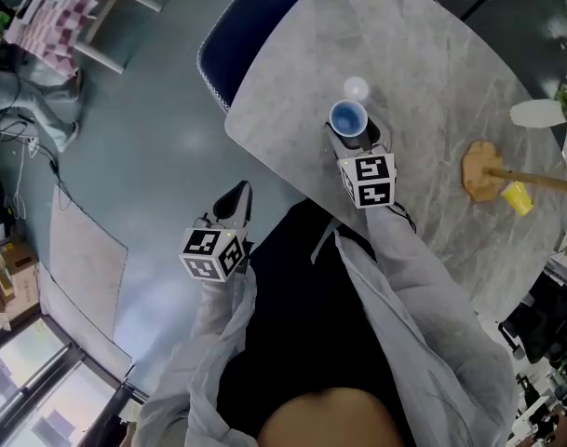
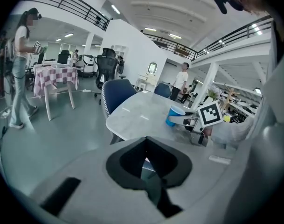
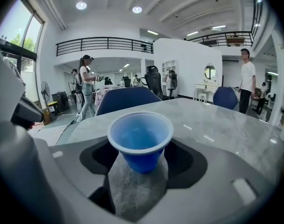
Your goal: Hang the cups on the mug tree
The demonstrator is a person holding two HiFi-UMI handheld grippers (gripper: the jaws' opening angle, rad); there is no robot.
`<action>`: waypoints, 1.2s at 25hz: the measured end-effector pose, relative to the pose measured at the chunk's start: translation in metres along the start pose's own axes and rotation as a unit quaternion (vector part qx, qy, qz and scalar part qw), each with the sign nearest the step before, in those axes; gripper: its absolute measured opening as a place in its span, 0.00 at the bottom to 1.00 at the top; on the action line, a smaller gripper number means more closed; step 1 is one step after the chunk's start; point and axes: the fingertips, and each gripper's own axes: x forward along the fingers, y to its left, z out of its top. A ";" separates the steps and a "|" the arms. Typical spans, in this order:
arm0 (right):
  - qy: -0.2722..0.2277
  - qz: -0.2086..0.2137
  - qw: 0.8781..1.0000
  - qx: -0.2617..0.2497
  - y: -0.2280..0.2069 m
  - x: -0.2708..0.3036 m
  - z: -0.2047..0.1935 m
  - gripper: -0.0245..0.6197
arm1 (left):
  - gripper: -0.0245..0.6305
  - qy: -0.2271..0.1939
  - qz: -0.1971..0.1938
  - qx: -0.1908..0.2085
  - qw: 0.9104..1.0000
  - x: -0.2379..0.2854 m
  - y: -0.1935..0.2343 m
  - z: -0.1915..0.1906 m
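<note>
Right claw (image 1: 353, 136): over the counter (image 1: 423, 54), jaws apart on either side of the blue cup (image 1: 348, 117), no clear press on its walls.
Blue cup: upright, mouth up, standing on the grey marble counter near its front edge, right between the right claw's jaws.
Left claw (image 1: 235, 201): off the counter, above the floor beside the counter's edge, jaws drawn together to a thin slit, nothing between them.
Mug tree (image 1: 483, 170): wooden, on the counter well to the right of the blue cup.
Yellow cup (image 1: 516, 196): against the mug tree's stem, near its base.
Blue chair (image 1: 236, 35): tucked at the counter's far left edge.
</note>
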 end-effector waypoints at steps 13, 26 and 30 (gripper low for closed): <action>-0.027 -0.056 0.998 -0.011 -0.023 -0.080 0.033 0.52 | 0.05 -0.008 -0.101 0.074 0.992 0.029 -0.054 0.045; -0.067 -0.134 0.984 0.092 -0.093 -0.213 0.018 0.52 | 0.05 0.005 -0.205 0.126 0.971 0.068 -0.164 0.051; -0.108 -0.088 0.976 0.165 -0.103 -0.254 0.023 0.52 | 0.05 0.008 -0.230 0.139 0.963 0.079 -0.203 0.051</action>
